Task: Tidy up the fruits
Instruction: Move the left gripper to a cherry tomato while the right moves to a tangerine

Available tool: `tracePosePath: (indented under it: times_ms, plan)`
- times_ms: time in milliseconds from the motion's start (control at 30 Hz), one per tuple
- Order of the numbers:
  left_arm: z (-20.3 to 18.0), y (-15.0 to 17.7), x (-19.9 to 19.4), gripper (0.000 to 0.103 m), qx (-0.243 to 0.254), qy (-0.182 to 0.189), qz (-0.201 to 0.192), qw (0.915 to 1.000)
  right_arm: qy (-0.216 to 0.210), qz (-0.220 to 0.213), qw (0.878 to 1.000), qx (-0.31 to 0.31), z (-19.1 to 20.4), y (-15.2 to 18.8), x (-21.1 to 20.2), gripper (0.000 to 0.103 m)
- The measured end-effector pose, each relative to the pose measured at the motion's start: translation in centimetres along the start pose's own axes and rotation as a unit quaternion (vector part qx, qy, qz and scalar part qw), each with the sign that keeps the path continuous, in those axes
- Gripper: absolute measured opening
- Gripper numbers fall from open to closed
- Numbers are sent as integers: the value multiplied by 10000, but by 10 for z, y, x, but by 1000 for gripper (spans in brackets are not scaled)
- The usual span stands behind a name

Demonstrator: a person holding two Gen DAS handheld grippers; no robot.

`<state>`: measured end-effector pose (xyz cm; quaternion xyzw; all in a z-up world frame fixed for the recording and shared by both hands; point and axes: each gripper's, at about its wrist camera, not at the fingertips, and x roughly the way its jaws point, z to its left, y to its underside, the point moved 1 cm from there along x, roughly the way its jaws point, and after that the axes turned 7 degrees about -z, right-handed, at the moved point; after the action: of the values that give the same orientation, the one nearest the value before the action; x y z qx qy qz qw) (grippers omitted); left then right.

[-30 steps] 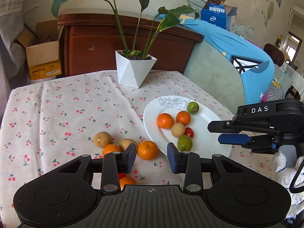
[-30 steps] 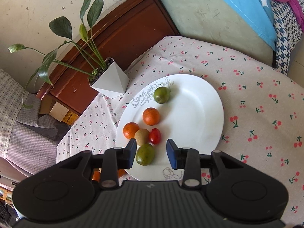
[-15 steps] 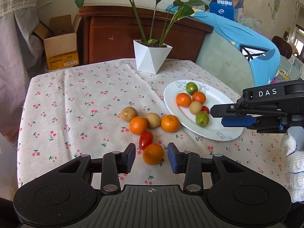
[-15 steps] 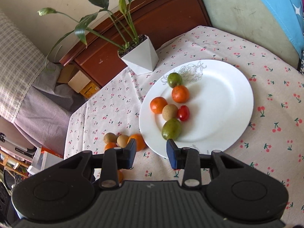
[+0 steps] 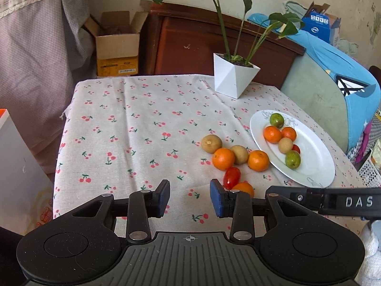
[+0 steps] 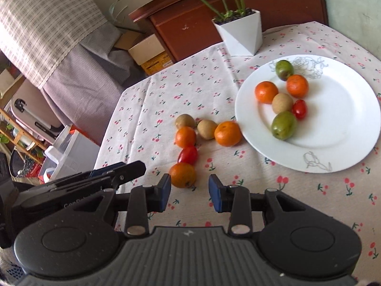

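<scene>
A white plate [image 5: 312, 164] [image 6: 338, 109] on the cherry-print tablecloth holds two oranges, two green fruits, a brown fruit and a small red tomato. Left of it a loose cluster lies on the cloth: two brown fruits [image 5: 211, 143], an orange [image 5: 258, 160] by the plate rim, another orange [image 5: 223, 159], a red tomato [image 5: 231, 177] [image 6: 188, 155] and a near orange [image 6: 182, 174]. My left gripper [image 5: 189, 197] is open over bare cloth, left of the near orange. My right gripper [image 6: 189, 191] is open and empty, just short of that orange.
A white angular planter [image 5: 234, 77] with a tall green plant stands at the table's far edge. Behind are a wooden cabinet [image 5: 190, 43] and a cardboard box [image 5: 117, 47]. A white container [image 5: 16, 166] sits off the table's left side.
Both grippers have drawn back and to the left from the plate toward the loose fruit. The right gripper has rolled. Neither pair of jaws has changed its gap.
</scene>
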<state>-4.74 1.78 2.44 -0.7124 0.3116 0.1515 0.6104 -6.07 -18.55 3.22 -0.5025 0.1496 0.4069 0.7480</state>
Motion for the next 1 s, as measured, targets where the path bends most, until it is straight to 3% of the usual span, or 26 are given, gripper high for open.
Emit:
tracePosePath:
  times_ms: [200,533,633,1000]
  plan:
    - [6,-2,2,35,-83,-71,-26,9999,69,115,9991,-391,17,7,16,41]
    - [12,-3,7,35,-262,-34,16,9996,390,51,9970,-660,27,13,31,41]
    - [11,-2,8,35,-258,-1,44,9997,408,26,9964,-744,27,14,31,29]
    - [-7,1,18,35,-197,325,71,9993,594,-22,9973,-435,3,15,4,29]
